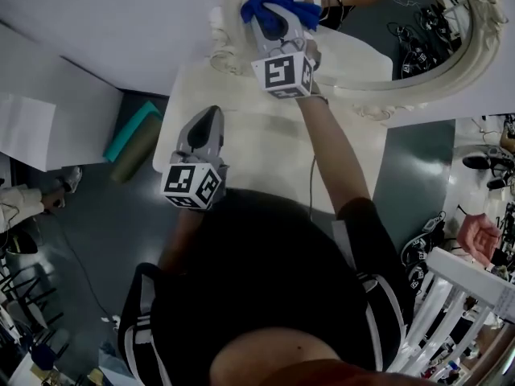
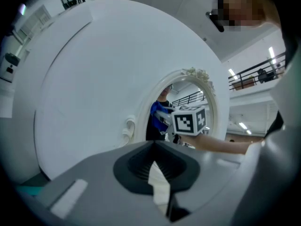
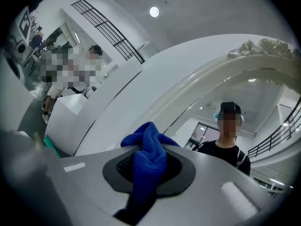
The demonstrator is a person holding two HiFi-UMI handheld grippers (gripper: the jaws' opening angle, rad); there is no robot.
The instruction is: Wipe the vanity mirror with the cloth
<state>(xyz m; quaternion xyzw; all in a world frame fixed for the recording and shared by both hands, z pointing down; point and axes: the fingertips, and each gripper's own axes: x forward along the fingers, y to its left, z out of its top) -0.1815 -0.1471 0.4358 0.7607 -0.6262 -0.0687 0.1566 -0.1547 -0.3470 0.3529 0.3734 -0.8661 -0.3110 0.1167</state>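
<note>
- Right gripper (image 1: pixel 280 21): jaws clamped on the blue cloth (image 3: pixel 146 152). A bunched fold sticks out past the tips and the rest trails back through the jaws.
- Left gripper (image 1: pixel 211 119): jaws closed or very nearly, with only a pale sliver showing between them. Nothing held as far as can be told.
- The cloth end is up at the mirror (image 1: pixel 394 43), on the glass's left part just inside the frame (image 1: pixel 378 109). It looks pressed to the glass or just off it; contact can't be confirmed.
- Key relation: most of the glass lies to the right of the cloth in the head view, so the wipe likely has to sweep that way.
- The left gripper view shows the mirror as an upright oval with its long axis vertical, so up-down strokes would follow its length.
- The right gripper is the nearer one, already at the glass. The left hangs well apart, low over the near-left edge of the table (image 1: pixel 265 159), pointed toward the mirror but idle.
- Step judged: wiping at or near its start, with most of the glass probably still to do.
- Risk: the ornate frame is close beside the cloth, and a wide stroke could snag on it.
</note>
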